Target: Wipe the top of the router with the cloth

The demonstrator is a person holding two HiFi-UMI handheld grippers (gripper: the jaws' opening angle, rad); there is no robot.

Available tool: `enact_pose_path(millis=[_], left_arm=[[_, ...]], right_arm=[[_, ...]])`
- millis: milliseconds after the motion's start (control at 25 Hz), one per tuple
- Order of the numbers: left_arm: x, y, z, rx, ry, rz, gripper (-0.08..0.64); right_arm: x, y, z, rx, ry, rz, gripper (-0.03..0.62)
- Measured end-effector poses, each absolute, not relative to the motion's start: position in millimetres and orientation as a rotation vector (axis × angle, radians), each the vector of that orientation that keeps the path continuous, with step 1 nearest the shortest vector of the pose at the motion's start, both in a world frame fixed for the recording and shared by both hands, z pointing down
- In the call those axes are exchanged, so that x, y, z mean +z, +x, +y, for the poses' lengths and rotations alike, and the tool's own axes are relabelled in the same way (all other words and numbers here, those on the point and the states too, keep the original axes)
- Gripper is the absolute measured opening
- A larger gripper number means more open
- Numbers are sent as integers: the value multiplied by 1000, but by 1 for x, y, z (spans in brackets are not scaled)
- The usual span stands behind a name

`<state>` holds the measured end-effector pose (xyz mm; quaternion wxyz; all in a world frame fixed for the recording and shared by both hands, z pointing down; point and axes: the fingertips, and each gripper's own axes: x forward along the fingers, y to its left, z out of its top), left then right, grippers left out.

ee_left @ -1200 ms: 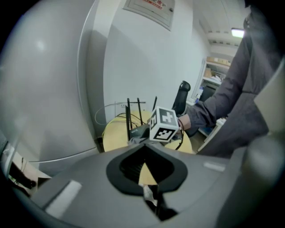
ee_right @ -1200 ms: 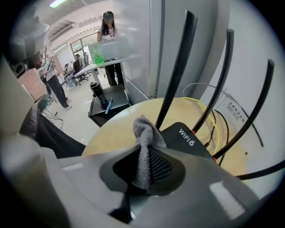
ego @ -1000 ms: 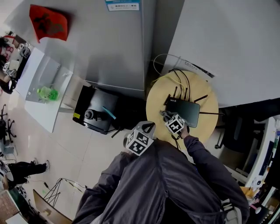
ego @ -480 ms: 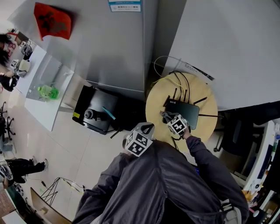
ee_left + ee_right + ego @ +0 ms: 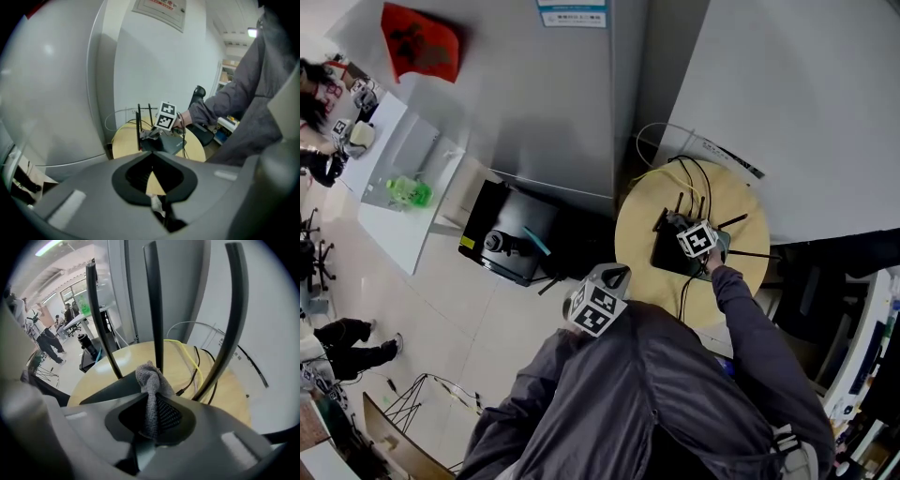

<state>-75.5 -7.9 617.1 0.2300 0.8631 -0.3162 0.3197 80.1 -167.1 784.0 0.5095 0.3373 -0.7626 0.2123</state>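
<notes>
1. So, the router [image 5: 667, 255] lies flat on the round table [image 5: 636, 220], toward the wall side, with its antennas [image 5: 156, 305] standing up.
2. The cloth [image 5: 149, 380] is a grey wad, and its bunched end rests on the router's top, right by the foot of the antennas.
3. The right gripper [image 5: 151, 420] is over the router, jaws clamped on the cloth, which runs back between them.
4. Yellow and black cables [image 5: 199, 369] trail across the table behind the router.
5. The left gripper [image 5: 152, 154] hangs just off the table's near edge, close to the person's chest. It points at the table, jaws closed together with nothing between them.
6. Further out there's a grey cabinet [image 5: 553, 103] beside the table and a black box [image 5: 508, 242] on the floor at its foot.
</notes>
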Motion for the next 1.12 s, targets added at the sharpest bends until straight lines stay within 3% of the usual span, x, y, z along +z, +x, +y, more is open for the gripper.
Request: enact_pose_path(millis=[320,720,1120], left_arm=[[618,-72,-8,883,2373,-865,0],[616,-72,-3,881,2388,-850,0],[616,-63,8,892,2424,-779,0]], right_arm=[[777,71,-170,376,777,-1864,35],[789,68,-131,565,765,-1863,36],[782,55,-70,525,787,-1913,35]])
